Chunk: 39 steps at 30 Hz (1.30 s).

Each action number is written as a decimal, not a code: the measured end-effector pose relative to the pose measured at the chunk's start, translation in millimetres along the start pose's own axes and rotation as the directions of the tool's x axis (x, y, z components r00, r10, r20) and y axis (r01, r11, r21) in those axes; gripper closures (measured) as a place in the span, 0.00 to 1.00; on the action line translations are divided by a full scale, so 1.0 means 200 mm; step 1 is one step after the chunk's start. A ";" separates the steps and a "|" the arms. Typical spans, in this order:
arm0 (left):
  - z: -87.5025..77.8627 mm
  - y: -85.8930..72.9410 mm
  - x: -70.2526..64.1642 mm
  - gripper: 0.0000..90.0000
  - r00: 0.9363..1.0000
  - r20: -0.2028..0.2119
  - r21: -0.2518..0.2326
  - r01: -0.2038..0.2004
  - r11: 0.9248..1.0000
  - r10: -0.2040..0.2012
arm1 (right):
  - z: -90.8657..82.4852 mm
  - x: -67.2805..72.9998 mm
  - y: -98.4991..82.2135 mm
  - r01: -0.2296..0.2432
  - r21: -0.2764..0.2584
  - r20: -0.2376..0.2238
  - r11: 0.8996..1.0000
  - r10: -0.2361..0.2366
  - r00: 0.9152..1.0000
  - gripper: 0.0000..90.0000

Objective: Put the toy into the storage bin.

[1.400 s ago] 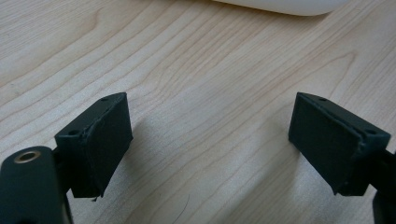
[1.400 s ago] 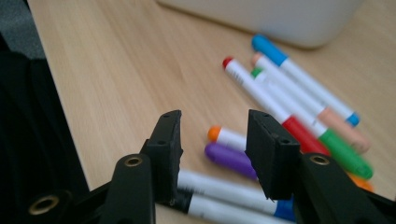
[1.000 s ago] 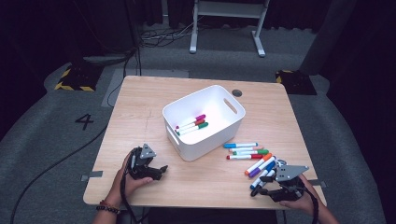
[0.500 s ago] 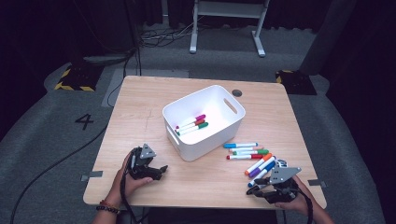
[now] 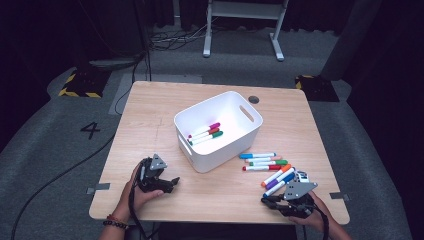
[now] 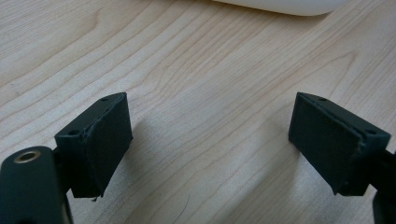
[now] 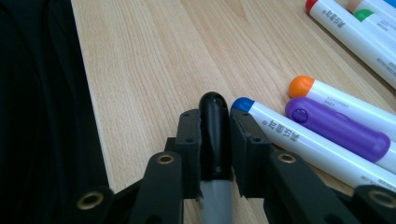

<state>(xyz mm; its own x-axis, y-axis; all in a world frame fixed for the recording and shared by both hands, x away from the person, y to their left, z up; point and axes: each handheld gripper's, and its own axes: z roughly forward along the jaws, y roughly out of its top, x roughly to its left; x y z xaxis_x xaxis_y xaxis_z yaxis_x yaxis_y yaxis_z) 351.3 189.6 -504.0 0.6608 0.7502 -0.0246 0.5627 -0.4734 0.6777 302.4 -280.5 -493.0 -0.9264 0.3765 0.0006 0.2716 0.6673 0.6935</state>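
The black-capped marker (image 7: 214, 140) sits pinched between the pads of the right tool (image 7: 215, 135), its rounded glossy cap jutting past the tips toward the top of the right gripper view and its grey barrel running back between the jaws, which have just been closing on it. It lies at the lower right of the high view, so the white plastic bin (image 5: 218, 129) stands up and to the left of it. Beside it lie smooth blue (image 7: 299, 140), purple (image 7: 336, 126) and orange (image 7: 327, 95) markers on the pale wood-grain counter (image 5: 150, 115). The left tool (image 6: 210, 144) rests spread and empty at lower left.
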 end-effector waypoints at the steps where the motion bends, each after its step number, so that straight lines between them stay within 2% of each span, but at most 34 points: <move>1: 0.00 0.00 0.00 0.15 1.000 0.000 0.000 0.000 1.000 0.000 | 0.00 0.00 0.00 0.001 0.005 0.000 1.000 -0.001 1.000 0.83; 3: 0.00 0.00 0.00 0.15 1.000 0.002 0.001 0.000 1.000 0.000 | 0.00 0.01 0.00 0.008 0.004 0.008 1.000 -0.008 1.000 0.83; 6: 0.00 0.00 0.00 0.15 1.000 0.002 0.001 0.000 1.000 0.000 | 0.00 0.00 0.00 -0.003 -0.001 -0.001 1.000 0.003 1.000 0.83; 7: 0.00 0.00 0.00 0.15 1.000 0.003 0.003 0.002 1.000 -0.002 | 0.00 -0.01 0.00 0.008 -0.011 -0.009 1.000 -0.009 1.000 0.83; 8: 0.00 0.00 0.00 0.15 1.000 0.003 0.003 0.001 1.000 -0.001 | -0.01 -0.01 -0.01 -0.006 -0.012 -0.019 1.000 0.006 1.000 0.83; 13: 0.00 0.00 0.00 0.15 1.000 0.002 0.001 0.001 1.000 -0.001 | -0.04 -0.02 0.00 -0.029 -0.073 -0.028 0.997 0.027 0.999 0.84; 18: 0.00 0.00 0.00 0.15 1.000 0.003 0.003 -0.001 1.000 0.001 | -0.08 -0.02 0.02 -0.025 -0.103 -0.023 0.994 0.022 0.999 0.84; 20: 0.00 0.00 0.00 0.15 1.000 0.002 0.001 0.000 1.000 0.000 | -0.09 -0.03 0.03 -0.041 -0.123 -0.036 0.992 0.037 0.999 0.84; 22: 0.00 0.00 0.00 0.15 1.000 0.003 0.003 0.001 1.000 -0.001 | -0.11 -0.03 0.04 -0.039 -0.132 -0.026 0.990 0.036 0.999 0.84; 30: 0.00 0.00 0.00 0.15 1.000 0.003 0.003 -0.001 1.000 0.001 | -0.19 -0.07 0.12 -0.072 -0.231 -0.021 0.970 0.069 0.997 0.84; 35: 0.00 0.00 0.00 0.15 1.000 0.002 0.001 0.002 1.000 -0.002 | -0.25 -0.10 0.22 -0.079 -0.274 -0.011 0.959 0.079 0.997 0.84; 39: 0.00 0.00 0.00 0.15 1.000 0.002 0.001 0.000 1.000 0.000 | -0.29 -0.11 0.31 -0.067 -0.312 0.009 0.948 0.074 0.997 0.84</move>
<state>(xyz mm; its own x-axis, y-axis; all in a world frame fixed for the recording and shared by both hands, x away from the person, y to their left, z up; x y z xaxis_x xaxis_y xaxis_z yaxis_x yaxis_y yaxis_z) 351.4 189.7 -503.9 0.6618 0.7492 -0.0258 0.5629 -0.4740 0.6771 324.9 -285.3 -408.8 -0.9015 0.4304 0.0452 0.2383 0.4066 0.8820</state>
